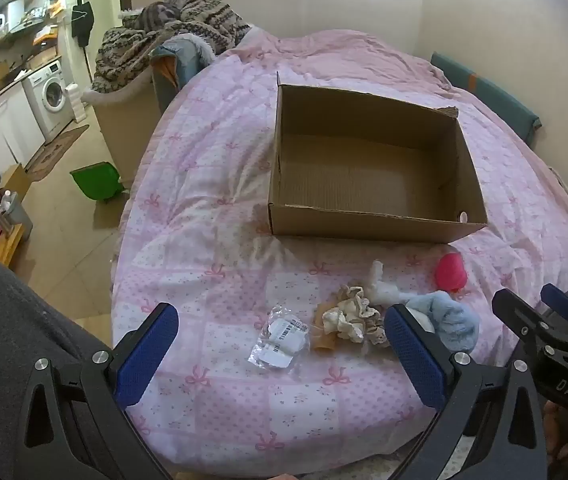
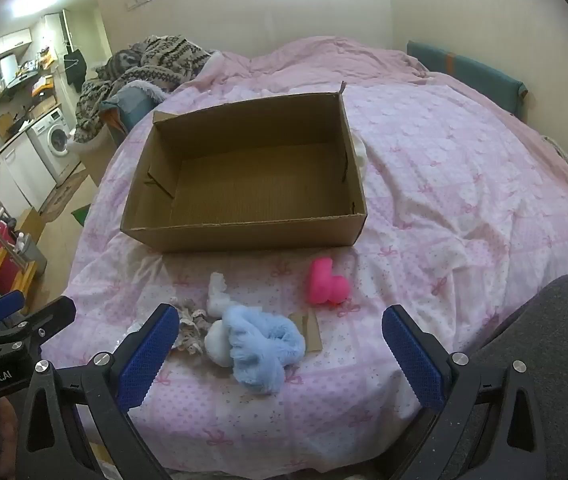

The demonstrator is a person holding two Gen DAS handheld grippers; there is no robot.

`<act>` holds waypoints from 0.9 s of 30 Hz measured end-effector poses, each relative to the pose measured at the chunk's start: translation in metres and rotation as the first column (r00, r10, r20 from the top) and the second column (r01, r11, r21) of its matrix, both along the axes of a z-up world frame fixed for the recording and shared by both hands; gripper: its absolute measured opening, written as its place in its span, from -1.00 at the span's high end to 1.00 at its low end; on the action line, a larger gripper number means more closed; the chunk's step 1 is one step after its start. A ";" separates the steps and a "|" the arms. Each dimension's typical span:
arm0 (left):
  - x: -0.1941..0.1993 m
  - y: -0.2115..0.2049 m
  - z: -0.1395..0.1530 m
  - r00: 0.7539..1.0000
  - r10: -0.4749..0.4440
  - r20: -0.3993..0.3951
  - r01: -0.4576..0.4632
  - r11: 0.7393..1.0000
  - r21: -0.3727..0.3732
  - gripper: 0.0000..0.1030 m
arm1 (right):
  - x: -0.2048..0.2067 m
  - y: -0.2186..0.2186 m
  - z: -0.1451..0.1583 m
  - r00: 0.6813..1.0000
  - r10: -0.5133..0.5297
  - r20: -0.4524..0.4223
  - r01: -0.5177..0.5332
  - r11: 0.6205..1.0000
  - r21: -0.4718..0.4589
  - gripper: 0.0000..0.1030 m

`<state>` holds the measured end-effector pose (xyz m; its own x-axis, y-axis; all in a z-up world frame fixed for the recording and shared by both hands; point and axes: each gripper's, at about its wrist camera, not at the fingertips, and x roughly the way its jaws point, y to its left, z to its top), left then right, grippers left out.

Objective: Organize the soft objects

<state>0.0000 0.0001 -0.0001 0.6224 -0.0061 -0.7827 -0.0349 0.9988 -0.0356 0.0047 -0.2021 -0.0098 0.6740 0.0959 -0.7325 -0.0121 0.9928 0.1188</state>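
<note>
So far nothing is in the box (image 1: 371, 208), which sits open on the bed (image 1: 212, 216) beyond the soft things. Those lie in a loose cluster near the bed's front edge: a clear packet (image 1: 282, 338), a cream scrunchie (image 1: 349, 318), a white tuft (image 1: 377, 286), a blue fluffy piece (image 2: 262, 346) and a pink toy (image 2: 325, 282) set a little apart to the right. The left tool (image 1: 282, 354) hangs over the packet and scrunchie with its jaws spread wide and empty; the right tool (image 2: 280, 354) is just as wide and empty above the blue piece. I judge this as the start: the first pick is not yet made. Next, one tool must drop onto a piece, pinch it and carry it to the box.
</note>
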 end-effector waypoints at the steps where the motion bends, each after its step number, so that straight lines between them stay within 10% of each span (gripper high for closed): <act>1: 0.000 0.000 0.000 1.000 0.000 -0.003 0.000 1.000 -0.002 -1.00 | 0.000 0.000 0.000 1.000 0.000 -0.001 0.000 1.000 0.000 -1.00; 27: 0.001 0.000 -0.002 1.000 0.001 -0.006 -0.001 1.000 0.006 -1.00 | 0.002 0.001 0.002 1.000 -0.013 -0.005 0.013 1.000 -0.001 -1.00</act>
